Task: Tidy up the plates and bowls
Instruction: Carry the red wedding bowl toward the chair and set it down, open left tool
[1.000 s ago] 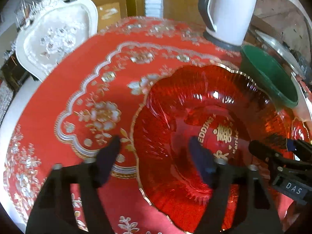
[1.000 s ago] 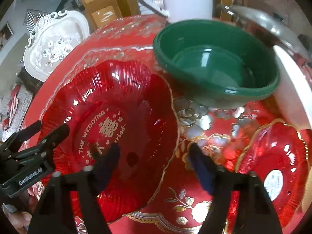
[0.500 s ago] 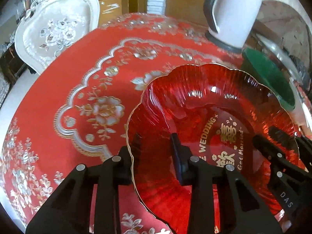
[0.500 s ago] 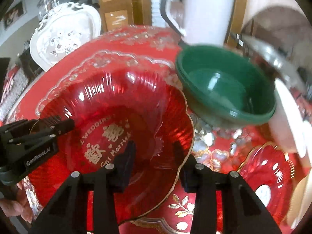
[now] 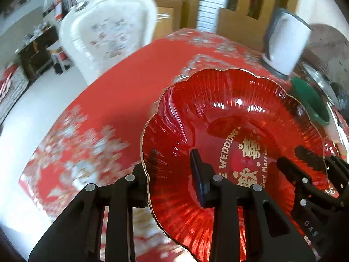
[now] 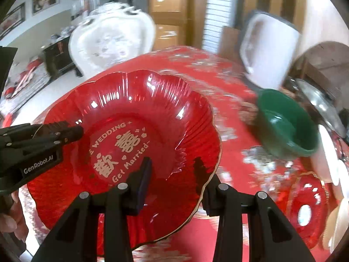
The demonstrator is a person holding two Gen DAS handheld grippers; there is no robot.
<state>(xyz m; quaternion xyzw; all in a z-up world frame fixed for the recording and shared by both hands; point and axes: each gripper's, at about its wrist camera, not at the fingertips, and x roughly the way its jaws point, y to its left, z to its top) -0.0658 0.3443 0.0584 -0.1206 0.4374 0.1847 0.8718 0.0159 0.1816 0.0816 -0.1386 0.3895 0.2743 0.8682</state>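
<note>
A large red scalloped glass plate (image 5: 229, 118) with gold wedding lettering is held up off the red tablecloth. My left gripper (image 5: 172, 174) is shut on its left rim, one finger inside, one outside. My right gripper (image 6: 174, 174) is shut on its right rim (image 6: 209, 152) the same way. Each gripper shows in the other's view: the right one (image 5: 305, 174), the left one (image 6: 43, 135). A green bowl (image 6: 288, 126) sits on the table to the right. A smaller red plate (image 6: 305, 209) lies at the lower right.
A white electric kettle (image 6: 270, 54) stands behind the green bowl. A glass lid (image 6: 322, 104) and white dishes (image 6: 336, 174) lie at the right edge. A white ornate chair (image 5: 109, 37) stands beyond the round table (image 5: 122, 91).
Both grippers closed on the plate's opposite rims, then lifted it off the table. The views have risen and tilted back, with motion blur in the background.
</note>
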